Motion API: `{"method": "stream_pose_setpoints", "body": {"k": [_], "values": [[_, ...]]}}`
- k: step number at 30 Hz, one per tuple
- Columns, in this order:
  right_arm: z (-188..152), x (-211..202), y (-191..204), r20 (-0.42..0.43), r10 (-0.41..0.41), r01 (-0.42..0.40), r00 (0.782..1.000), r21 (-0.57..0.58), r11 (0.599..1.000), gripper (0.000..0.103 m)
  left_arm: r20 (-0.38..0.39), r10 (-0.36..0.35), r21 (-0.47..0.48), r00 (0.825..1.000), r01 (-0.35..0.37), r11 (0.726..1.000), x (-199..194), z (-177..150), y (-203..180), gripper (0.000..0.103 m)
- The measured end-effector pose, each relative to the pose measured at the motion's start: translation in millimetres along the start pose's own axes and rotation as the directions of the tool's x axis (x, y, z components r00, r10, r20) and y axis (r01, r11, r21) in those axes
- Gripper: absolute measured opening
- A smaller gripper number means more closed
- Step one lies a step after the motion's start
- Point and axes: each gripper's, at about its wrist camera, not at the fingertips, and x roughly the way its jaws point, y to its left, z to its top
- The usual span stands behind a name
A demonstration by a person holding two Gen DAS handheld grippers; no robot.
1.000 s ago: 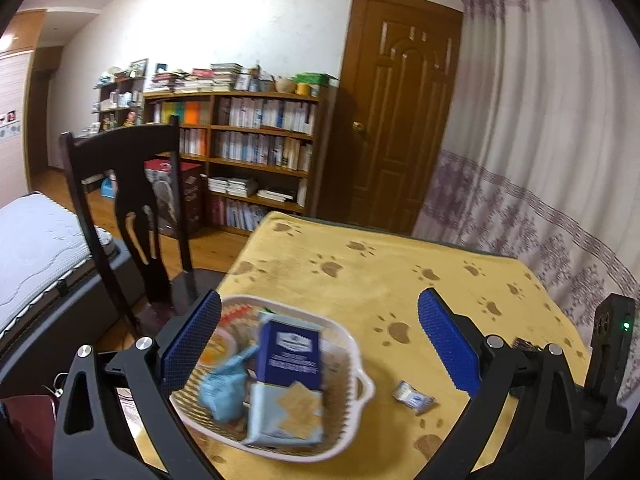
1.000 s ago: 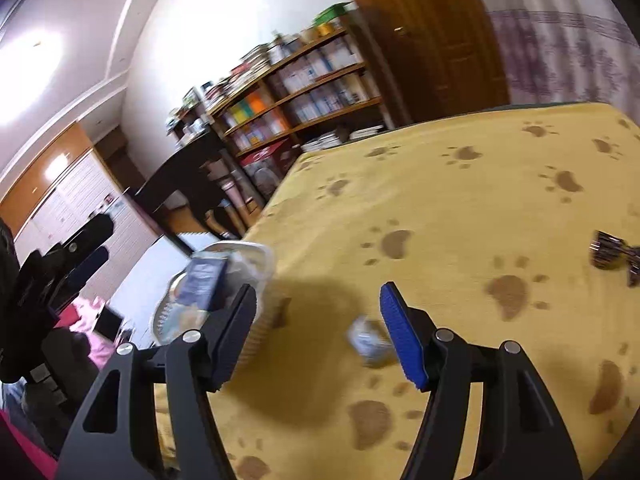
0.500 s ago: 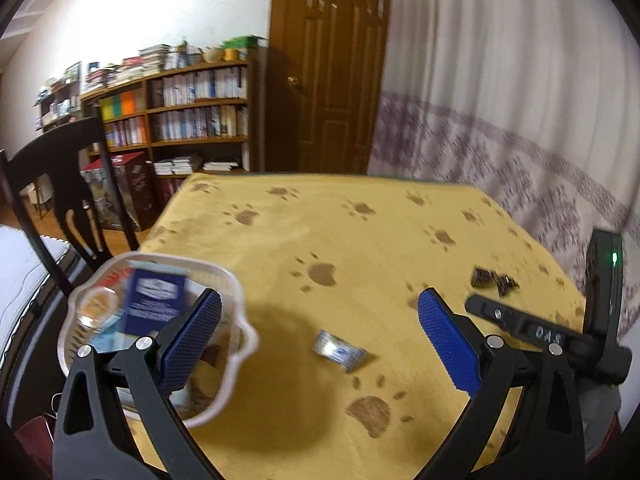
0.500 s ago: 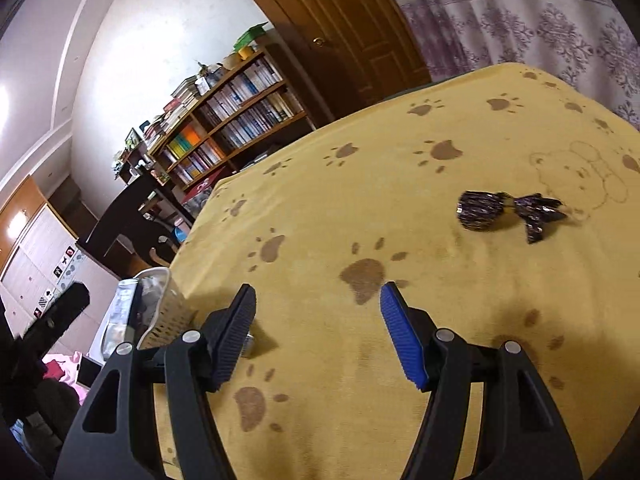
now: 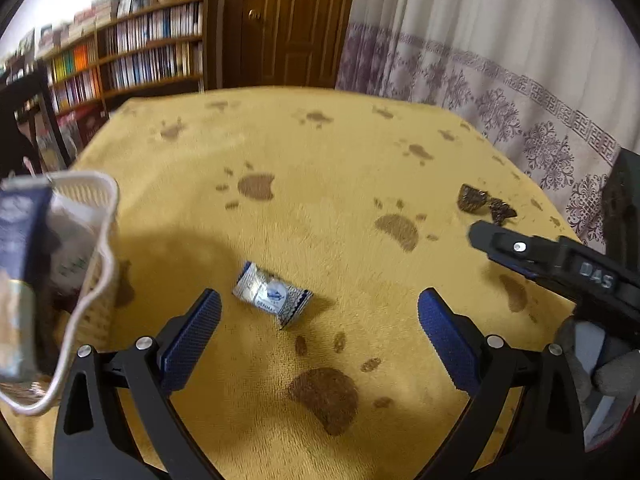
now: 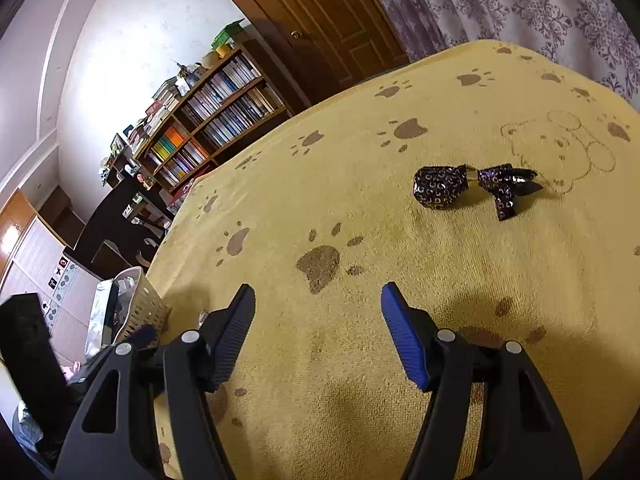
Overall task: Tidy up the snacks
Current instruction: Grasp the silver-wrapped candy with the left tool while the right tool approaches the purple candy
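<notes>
Hovering wide open and empty, the left tool has the silver candy just ahead on the worktop; I'd drop straight down, straddling its short sides. Right tool gapes empty too.

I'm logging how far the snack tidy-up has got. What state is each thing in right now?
Left gripper: open, empty, above the cloth.
Right gripper: open, empty.
White candy: wrapped, lying loose on the cloth, outside the basket.
Dark candy: wrapped, lying loose on the cloth, far from the basket.
Basket: on the table, holding packets.
Door: shut.
</notes>
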Motion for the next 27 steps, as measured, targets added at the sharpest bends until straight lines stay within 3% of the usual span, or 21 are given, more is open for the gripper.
{"method": "stream_pose_setpoints", "body": {"k": [8,16,21,27], "values": [[-0.8,4.7,-3.7,-0.015,0.009,-0.008,1.0,0.017,1.0,0.067,-0.05,-0.001,0.009,0.999,0.002,1.0,27.1,2.9,4.8,0.098],[-2.5,4.0,-5.6,-0.019,0.019,-0.018,1.0,0.025,1.0,0.067,-0.077,0.042,0.005,0.996,-0.042,0.999,41.3,4.7,12.1,0.081],[-2.5,3.7,-6.1,-0.02,0.019,-0.019,1.0,0.025,1.0,0.067,-0.058,0.077,0.037,0.995,-0.075,0.997,40.8,4.1,6.4,0.054],[-1.5,2.9,-9.7,-0.011,0.013,-0.012,1.0,0.035,0.999,0.067,-0.035,0.054,0.056,0.998,-0.052,0.997,33.2,0.5,1.6,0.049]]}}
